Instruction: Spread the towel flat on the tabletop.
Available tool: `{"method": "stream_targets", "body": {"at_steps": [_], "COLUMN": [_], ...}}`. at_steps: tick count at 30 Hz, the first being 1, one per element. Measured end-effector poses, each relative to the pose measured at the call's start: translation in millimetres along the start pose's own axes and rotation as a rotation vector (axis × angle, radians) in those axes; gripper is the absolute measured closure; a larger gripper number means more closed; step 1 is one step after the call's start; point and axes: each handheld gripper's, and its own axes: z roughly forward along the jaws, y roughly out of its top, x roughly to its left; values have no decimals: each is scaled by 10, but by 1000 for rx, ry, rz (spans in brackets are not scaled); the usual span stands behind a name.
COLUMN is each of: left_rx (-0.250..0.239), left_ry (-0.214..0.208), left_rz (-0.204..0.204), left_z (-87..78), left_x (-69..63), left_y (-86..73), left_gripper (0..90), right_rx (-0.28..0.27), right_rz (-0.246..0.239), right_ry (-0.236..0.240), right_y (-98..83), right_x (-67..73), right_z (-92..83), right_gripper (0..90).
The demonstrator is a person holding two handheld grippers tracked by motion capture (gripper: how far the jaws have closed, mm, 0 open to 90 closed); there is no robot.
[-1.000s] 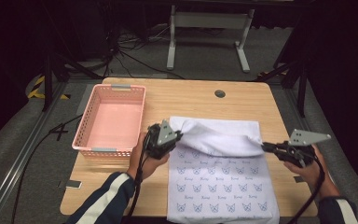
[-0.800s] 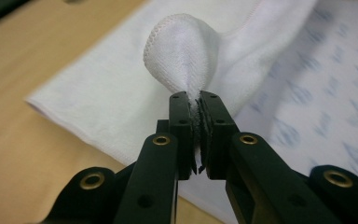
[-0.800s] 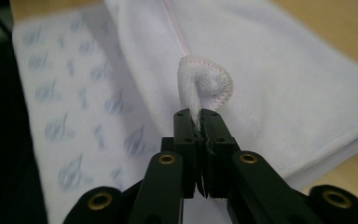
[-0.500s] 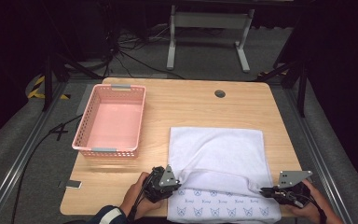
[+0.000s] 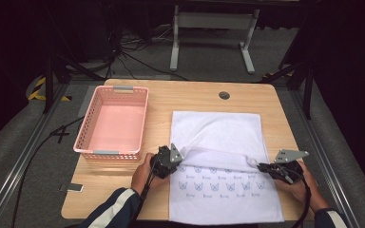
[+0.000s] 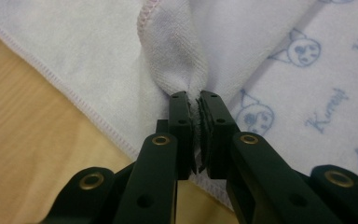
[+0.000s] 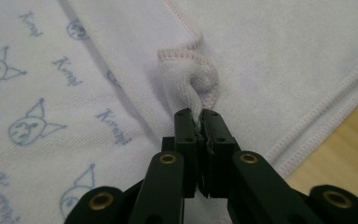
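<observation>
A light wooden table (image 5: 123, 199) with rounded corners sits in the middle, a round grommet hole (image 5: 224, 95) near its far edge. Grey carpet (image 5: 14, 142) spreads underneath and all around it. Metal rails (image 5: 24, 156) run along both sides of the table. Behind it, a white metal stand (image 5: 209, 28) on two legs, black cables (image 5: 138, 52) trailing across the floor, yellow-black hazard tape (image 5: 40, 88) at left. The far background lies dark.

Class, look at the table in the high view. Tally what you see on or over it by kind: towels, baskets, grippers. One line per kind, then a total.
towel: 1
pink basket: 1
Grippers: 2, the left gripper and the right gripper
Total: 4
</observation>
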Motion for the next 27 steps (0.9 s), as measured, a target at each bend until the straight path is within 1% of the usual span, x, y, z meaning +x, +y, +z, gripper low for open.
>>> {"method": "stream_targets", "body": {"at_steps": [1, 2, 4, 5, 6, 7, 8, 9, 10, 11, 13, 14, 15, 16, 17, 18, 19, 20, 21, 22, 23, 24, 25, 26, 27], "left_rx": [12, 21, 25, 12, -8, -35, -61, -97, -121, -138, -177, -196, -209, -209, -213, -222, -223, -246, -258, -253, -258, -250, -239, -239, -199], "left_ry": [22, 39, 49, 55, 44, 41, 36, 27, 17, 17, -2, -12, -18, -18, -24, -30, -29, -47, -66, -71, -89, -110, -135, -135, -171], "left_rz": [-1, -5, -12, -33, -52, -65, -65, -69, -58, -41, -22, -1, 20, 20, 32, 43, 53, 63, 61, 88, 106, 126, 156, 156, 205], "left_z": [38, 68, 112, 124, 105, 81, 22, -46, -121, -207, -385, -493, -608, -608, -677, -747, -791, -877, -924, -973, -1007, -1031, -1036, -1036, -1026], "left_x": [62, 101, 153, 170, 187, 190, 188, 172, 151, 124, 74, 35, -24, -24, -54, -96, -118, -144, -180, -217, -266, -318, -395, -395, -510], "left_y": [44, 80, 129, 149, 163, 169, 177, 180, 183, 185, 173, 155, 121, 121, 91, 55, 36, 2, -17, -32, -54, -75, -112, -112, -177], "left_gripper": [842, 841, 841, 841, 841, 842, 843, 846, 847, 847, 847, 846, 846, 846, 846, 845, 843, 840, 839, 839, 838, 837, 834, 832, 829], "right_rx": [3, 5, 9, 13, 14, -7, -30, -53, -65, -89, -148, -166, -184, -184, -208, -222, -233, -235, -235, -239, -226, -200, -166, -119, -87], "right_rz": [7, 5, 19, 21, 23, 33, 48, 61, 58, 48, 57, 51, 26, 26, 3, -3, -24, -41, -61, -88, -128, -158, -181, -208, -236], "right_ry": [-8, -29, -43, -56, -66, -53, -37, -30, -27, -25, -19, -13, -4, -4, -2, 9, 35, 42, 68, 106, 135, 147, 173, 225, 237], "right_y": [41, 91, 152, 184, 206, 213, 208, 201, 199, 198, 197, 199, 196, 196, 179, 161, 134, 119, 93, 76, 60, 42, 18, -30, -79], "right_x": [-55, -117, -191, -220, -240, -256, -259, -259, -245, -231, -202, -185, -154, -154, -122, -105, -80, -60, -19, 22, 75, 132, 180, 245, 295], "right_z": [41, 90, 149, 173, 186, 182, 161, 124, 69, -2, -164, -245, -349, -349, -468, -541, -626, -669, -760, -818, -874, -916, -946, -968, -970], "right_gripper": [861, 861, 861, 860, 859, 859, 860, 861, 861, 861, 861, 861, 861, 861, 860, 860, 859, 859, 859, 858, 857, 856, 853, 851, 851]}}
